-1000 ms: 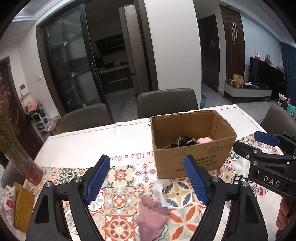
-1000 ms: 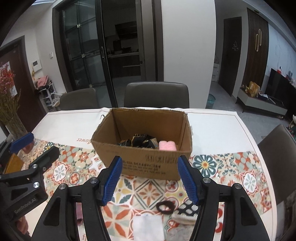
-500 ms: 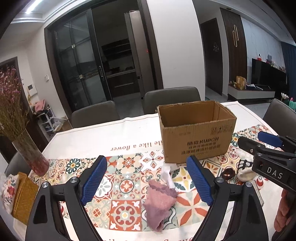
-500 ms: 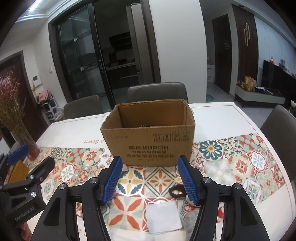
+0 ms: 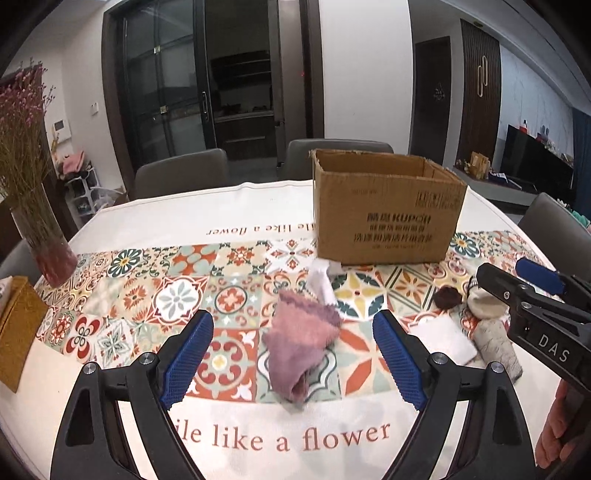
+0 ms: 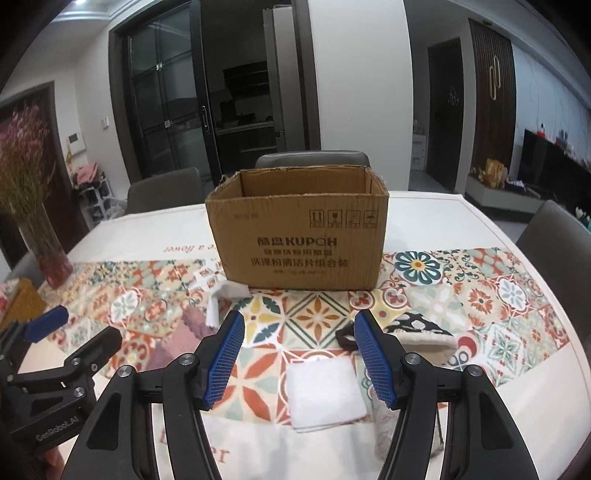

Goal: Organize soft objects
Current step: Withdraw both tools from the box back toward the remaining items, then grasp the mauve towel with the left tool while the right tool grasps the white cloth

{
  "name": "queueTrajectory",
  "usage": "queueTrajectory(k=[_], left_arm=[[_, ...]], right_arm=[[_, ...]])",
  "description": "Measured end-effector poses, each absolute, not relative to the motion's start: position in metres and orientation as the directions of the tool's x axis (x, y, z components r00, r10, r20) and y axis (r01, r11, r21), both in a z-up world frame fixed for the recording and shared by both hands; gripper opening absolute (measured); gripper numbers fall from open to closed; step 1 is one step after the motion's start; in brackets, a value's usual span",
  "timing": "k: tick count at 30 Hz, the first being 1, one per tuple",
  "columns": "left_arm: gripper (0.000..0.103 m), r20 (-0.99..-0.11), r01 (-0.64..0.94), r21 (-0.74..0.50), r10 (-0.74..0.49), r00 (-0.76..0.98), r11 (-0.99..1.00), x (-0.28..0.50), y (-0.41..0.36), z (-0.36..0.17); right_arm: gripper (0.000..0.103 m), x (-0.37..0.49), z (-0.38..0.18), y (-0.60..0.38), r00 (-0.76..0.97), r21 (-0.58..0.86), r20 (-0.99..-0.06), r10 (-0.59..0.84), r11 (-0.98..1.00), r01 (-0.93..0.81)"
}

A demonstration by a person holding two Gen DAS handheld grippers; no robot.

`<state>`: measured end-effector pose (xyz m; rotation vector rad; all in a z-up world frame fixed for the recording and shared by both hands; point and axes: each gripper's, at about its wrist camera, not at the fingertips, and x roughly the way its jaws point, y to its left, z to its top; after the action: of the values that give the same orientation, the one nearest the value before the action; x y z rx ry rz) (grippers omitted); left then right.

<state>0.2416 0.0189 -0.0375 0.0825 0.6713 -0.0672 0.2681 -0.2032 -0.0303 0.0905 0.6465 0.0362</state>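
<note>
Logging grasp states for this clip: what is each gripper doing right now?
Left gripper: open, holding nothing, above the pink cloth.
Right gripper: open, holding nothing, above the white pad.

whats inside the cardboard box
Only the bare inner back wall of the box shows over its rim. Its floor and any contents are hidden behind the front wall in both views.

The room has white walls (image 6: 358,74) and dark glass sliding doors (image 5: 166,92). Grey chairs (image 5: 181,177) stand behind the table (image 5: 166,221). On the right are a dark wooden door (image 6: 493,107) and a low TV cabinet (image 6: 506,199). A ceiling light (image 6: 78,2) shines.
</note>
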Motion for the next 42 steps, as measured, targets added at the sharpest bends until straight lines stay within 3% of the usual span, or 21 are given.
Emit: queueTrajectory(k=[9, 19, 28, 38, 42], left_arm=[[0.089, -0.61, 0.079, 0.085, -0.011, 0.793, 0.993, 0.232, 0.022, -0.062], [0.089, -0.668, 0.07, 0.093, 0.01, 0.744, 0.993, 0.257, 0.021, -0.098], [0.088, -0.716, 0.057, 0.016, -0.028, 0.698, 0.998, 0.289, 0.017, -0.121], [0.088, -0.739, 0.055, 0.067, 0.012, 0.673, 0.996, 0.311, 0.012, -0.139], [0.082, -0.762, 0.059, 0.066, 0.013, 0.648, 0.996, 0.317, 0.012, -0.149]], right_arm=[[0.063, 0.25, -0.055, -0.199, 0.795, 0.054, -0.606, 0.031, 0.999, 0.002], [0.063, 0.268, -0.098, -0.195, 0.729, 0.056, -0.683, 0.044, 0.998, -0.007], [0.063, 0.293, -0.125, -0.2, 0.68, 0.085, -0.731, 0.049, 0.996, 0.019], [0.063, 0.309, -0.143, -0.205, 0.648, 0.088, -0.76, 0.046, 0.996, 0.034], [0.063, 0.315, -0.152, -0.203, 0.627, 0.069, -0.779, 0.032, 0.997, 0.035]])
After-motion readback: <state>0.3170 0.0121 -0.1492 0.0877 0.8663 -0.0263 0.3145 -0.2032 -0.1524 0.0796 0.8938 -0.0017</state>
